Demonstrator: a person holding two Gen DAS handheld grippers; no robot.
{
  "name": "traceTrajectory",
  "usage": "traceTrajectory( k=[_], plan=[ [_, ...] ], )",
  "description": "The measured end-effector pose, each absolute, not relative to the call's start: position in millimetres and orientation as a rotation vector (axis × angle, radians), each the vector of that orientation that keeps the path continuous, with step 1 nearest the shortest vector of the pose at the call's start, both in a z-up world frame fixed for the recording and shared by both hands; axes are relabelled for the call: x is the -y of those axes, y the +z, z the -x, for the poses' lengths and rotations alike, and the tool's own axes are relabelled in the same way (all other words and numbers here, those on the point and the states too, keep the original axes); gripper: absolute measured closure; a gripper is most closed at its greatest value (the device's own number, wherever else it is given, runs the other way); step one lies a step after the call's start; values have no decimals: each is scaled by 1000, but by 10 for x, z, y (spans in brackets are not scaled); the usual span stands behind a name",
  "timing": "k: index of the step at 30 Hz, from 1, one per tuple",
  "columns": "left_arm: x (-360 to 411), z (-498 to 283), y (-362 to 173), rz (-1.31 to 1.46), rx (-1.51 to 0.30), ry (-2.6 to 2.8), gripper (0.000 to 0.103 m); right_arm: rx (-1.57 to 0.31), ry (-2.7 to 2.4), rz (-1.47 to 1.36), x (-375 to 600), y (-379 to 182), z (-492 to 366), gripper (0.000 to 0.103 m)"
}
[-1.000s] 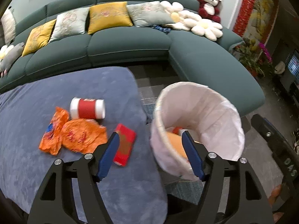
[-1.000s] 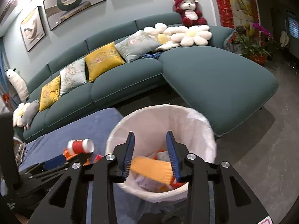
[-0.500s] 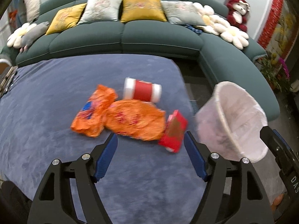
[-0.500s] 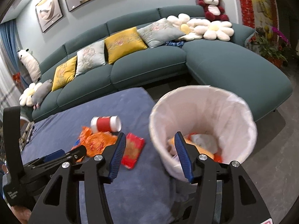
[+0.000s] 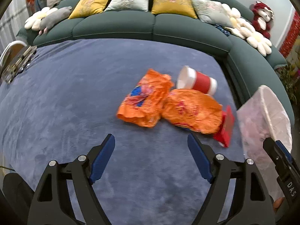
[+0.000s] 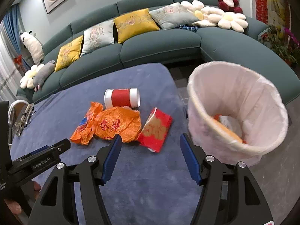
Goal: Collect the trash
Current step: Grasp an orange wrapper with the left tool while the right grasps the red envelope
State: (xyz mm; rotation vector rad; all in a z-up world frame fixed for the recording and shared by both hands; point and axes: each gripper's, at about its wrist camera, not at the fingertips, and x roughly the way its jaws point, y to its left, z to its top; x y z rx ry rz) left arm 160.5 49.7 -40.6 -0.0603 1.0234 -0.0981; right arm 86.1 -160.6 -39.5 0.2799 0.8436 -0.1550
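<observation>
Orange wrappers (image 5: 150, 99) lay at my left tongs' (image 5: 151, 157) twelve o'clock | both tongs had just been opening, empty | right tongs (image 6: 149, 157) apart

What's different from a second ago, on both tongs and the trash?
Both tongs swung from over the bin toward the litter on the blue table, jaws opening, nothing between them. The right tongs let go of the yellow-orange item, now in the bin. Cup, orange wrappers and red packet stayed put.
</observation>
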Motion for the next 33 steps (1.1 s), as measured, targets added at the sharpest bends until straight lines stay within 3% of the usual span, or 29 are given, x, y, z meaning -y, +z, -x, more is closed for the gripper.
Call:
traceTrajectory(
  k=[12,28,33],
  plan=[
    [-884,-2107,-762,124,-1098,-51,22,-932,-200,-268,1436,-808,-1364,37],
    [-669,-2609,-1243,125,-1206,-111,20,-1029,-302,-275,1575,-1308,-1751,37],
    [-662,-2603,-1296,120,-1206,-104,33,-1030,-306,-291,1657,-1339,-1738,42]
  ],
)
